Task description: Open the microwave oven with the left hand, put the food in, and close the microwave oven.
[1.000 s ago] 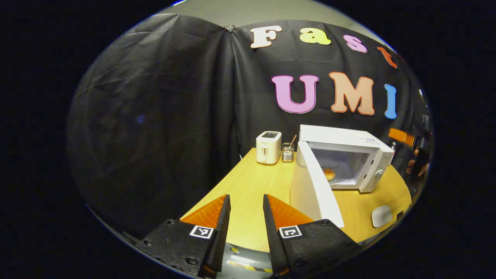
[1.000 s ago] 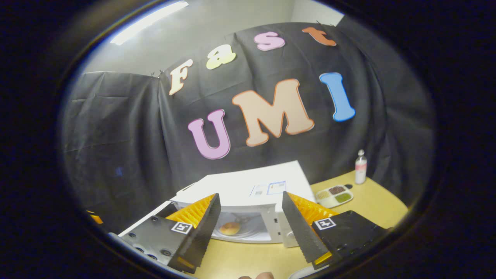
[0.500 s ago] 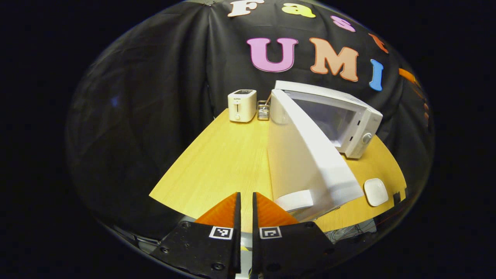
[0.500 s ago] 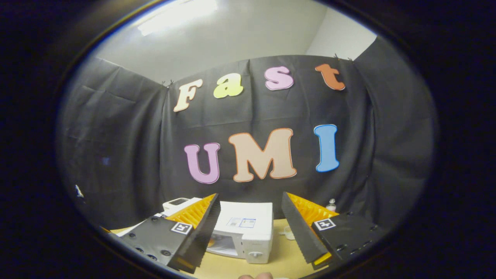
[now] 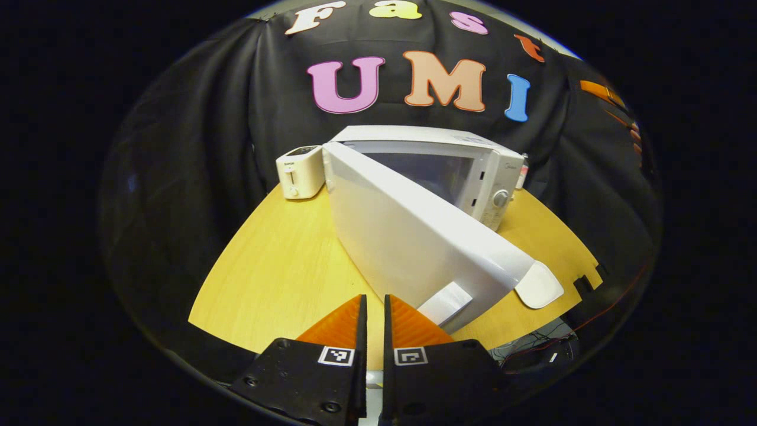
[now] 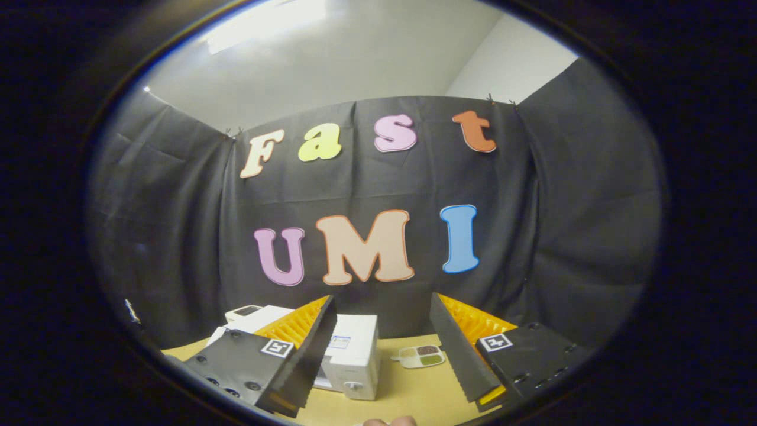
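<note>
The microwave oven [image 5: 497,171] sits at the back of the tabletop [image 5: 278,266] with its door [image 5: 414,236] swung partway out, and the left hand-held gripper [image 5: 374,307], clenched on nothing, hovers just short of the door's handle [image 5: 445,302]. The right hand-held gripper [image 6: 383,331] hangs released and empty, well back from the oven. The food isn't visible, presumably inside, so only the closing push looks left.

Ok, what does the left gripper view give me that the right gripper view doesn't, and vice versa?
Left gripper view: the left gripper, shut, near the handle of the half-open microwave door, plus a white oval dish. Right gripper view: the open right gripper, a divided tray, the ceiling. Both: the microwave and table.
</note>
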Demonstrator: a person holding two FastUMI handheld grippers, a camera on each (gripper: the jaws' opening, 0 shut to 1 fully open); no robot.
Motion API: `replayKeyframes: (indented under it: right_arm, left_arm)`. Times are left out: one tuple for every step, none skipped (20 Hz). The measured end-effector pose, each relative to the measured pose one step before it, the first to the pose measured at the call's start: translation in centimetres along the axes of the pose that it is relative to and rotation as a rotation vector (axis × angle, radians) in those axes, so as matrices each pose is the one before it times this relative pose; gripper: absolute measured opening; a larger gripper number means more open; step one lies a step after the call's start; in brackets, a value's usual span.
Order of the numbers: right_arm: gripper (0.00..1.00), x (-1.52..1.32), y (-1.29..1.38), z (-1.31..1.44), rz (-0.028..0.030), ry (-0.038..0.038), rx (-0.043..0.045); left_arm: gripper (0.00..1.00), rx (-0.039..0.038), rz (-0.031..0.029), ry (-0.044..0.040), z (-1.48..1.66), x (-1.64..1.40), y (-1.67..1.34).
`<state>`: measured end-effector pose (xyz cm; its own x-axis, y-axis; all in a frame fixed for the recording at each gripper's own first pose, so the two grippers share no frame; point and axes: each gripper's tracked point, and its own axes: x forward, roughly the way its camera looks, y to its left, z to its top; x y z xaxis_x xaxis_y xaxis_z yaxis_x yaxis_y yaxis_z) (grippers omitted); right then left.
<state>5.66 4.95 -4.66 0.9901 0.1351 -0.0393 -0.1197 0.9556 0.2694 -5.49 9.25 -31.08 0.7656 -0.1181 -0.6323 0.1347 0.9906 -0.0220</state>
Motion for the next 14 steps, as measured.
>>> replayKeyframes:
  right_arm:
    - [0.97,-0.430,-0.997,0.547,-0.02057,-0.00822,-0.00038]
    - [0.87,-0.445,-0.858,0.628,-0.01912,-0.01077,-0.00222]
    - [0.87,-0.610,-0.529,0.618,-0.01675,-0.01151,-0.00123]
    - [0.87,-0.476,-0.592,0.685,-0.01311,-0.00974,0.00004]
    - [0.97,-0.217,-0.500,0.593,-0.01266,-0.01017,0.00089]
    - [0.87,-0.245,-0.497,0.665,-0.01018,-0.01029,0.00063]
    - [0.87,-0.151,-0.347,0.577,-0.00712,-0.00855,-0.00039]
    - [0.87,0.044,-0.370,0.418,-0.00665,-0.00416,-0.00285]
    - [0.87,-0.014,-0.258,0.273,-0.00460,-0.00340,-0.00536]
    - [0.87,-0.072,-0.263,0.303,-0.00392,0.00049,-0.00913]
    - [0.87,-0.125,-0.357,0.307,-0.00301,-0.00415,-0.01260]
    - [0.87,0.048,-0.375,0.311,-0.00257,-0.00827,-0.01368]
    - [0.87,0.103,-0.203,0.347,-0.00219,-0.00868,-0.01077]
    - [0.87,0.034,-0.123,0.201,-0.00041,-0.00408,-0.00669]
  left_arm:
    - [0.10,0.01445,-0.02214,0.00011,0.162,0.479,-0.729]
    - [0.10,0.01761,-0.01524,-0.00134,0.339,0.515,-0.557]
    - [0.07,0.02053,-0.01087,0.00173,0.198,0.608,-0.486]
    - [0.04,0.02183,0.00161,0.00846,-0.003,0.406,-0.131]
    - [0.01,0.01634,0.00256,-0.00071,0.271,0.529,-0.116]
    - [0.01,0.00799,-0.00820,-0.00894,0.569,0.329,-0.286]
    - [0.01,0.00402,-0.01193,-0.00988,0.770,0.254,-0.388]
    - [0.01,0.00332,-0.01069,-0.01150,0.626,0.353,-0.422]
    - [0.01,0.00238,-0.00838,-0.01313,0.674,0.454,-0.395]
    - [0.01,0.00463,-0.00554,-0.00198,0.316,0.474,-0.315]
    - [0.01,0.00509,-0.00723,-0.00568,0.550,0.528,-0.464]
    - [0.01,0.00450,-0.00933,-0.00791,0.507,0.405,-0.570]
    - [0.01,0.00645,-0.01283,-0.00483,0.506,0.499,-0.667]
    - [0.01,0.01392,0.01039,0.00179,0.215,0.508,-0.086]
